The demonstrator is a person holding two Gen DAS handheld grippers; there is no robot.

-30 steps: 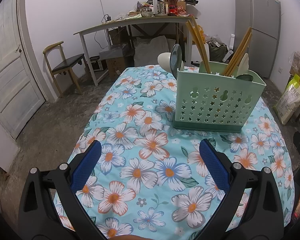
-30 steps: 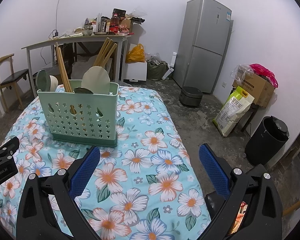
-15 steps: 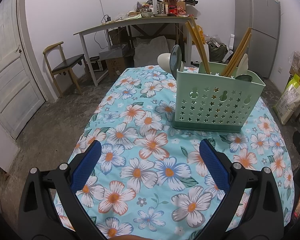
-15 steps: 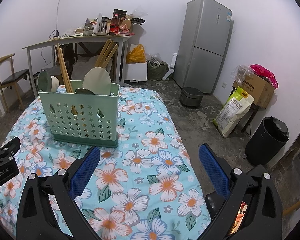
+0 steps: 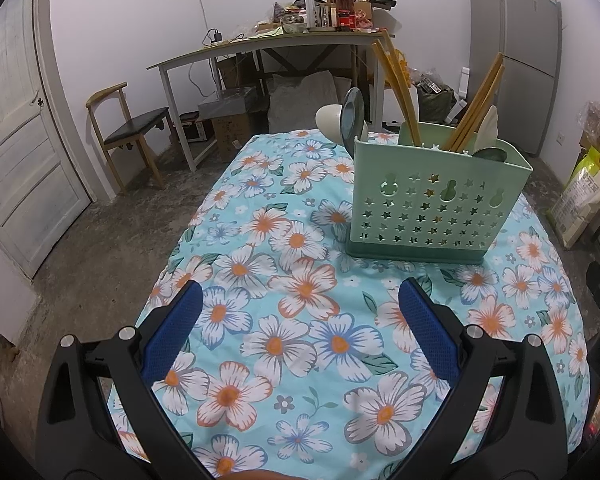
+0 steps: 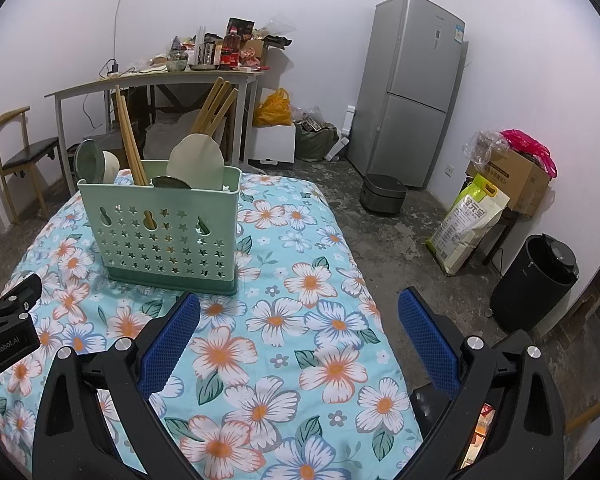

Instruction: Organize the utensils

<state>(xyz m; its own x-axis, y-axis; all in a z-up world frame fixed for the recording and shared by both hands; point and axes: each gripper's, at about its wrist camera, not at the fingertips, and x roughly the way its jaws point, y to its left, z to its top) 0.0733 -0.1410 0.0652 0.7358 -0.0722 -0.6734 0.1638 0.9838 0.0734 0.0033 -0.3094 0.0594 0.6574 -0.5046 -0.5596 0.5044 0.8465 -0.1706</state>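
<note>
Both tongs are just hanging over the counter with nothing in them. The left tongs (image 5: 298, 300) are spread wide, blue pads (image 5: 172, 336) well apart with only floral cloth showing between them. Same deal with the right tongs (image 6: 298, 300): spread wide, pads (image 6: 428, 336) apart, nothing pinched.

The thing that matters is the mint green utensil caddy (image 5: 436, 208), the one with star cutouts in its wall. It stands upright on the floral tablecloth (image 5: 284, 320). From the left wrist view it sits around 1 o'clock, well ahead of the fingertips and not touching them. From the right wrist view the caddy (image 6: 164, 236) is up at about 11 o'clock, near the left pad's tip but still apart from it.

Inside the caddy there are wooden chopsticks (image 5: 396, 84) leaning out in two bunches, one tilted toward 11 o'clock and another bunch (image 5: 476, 108) toward 1 o'clock. A dark green spoon (image 5: 352, 116) and a cream spoon (image 5: 328, 120) poke up at the caddy's left end, and a cream-colored spoon bowl (image 6: 196, 160) stands at the right end with a dark one just in front of it. Can't tell exactly which compartment each one is in.

Background: a cluttered desk (image 6: 152, 80) at 12 o'clock, a silver fridge (image 6: 412, 92) around 1 o'clock in the right view, a wooden chair (image 5: 128, 128) near the door (image 5: 16, 128) at 10 o'clock in the left view.
</note>
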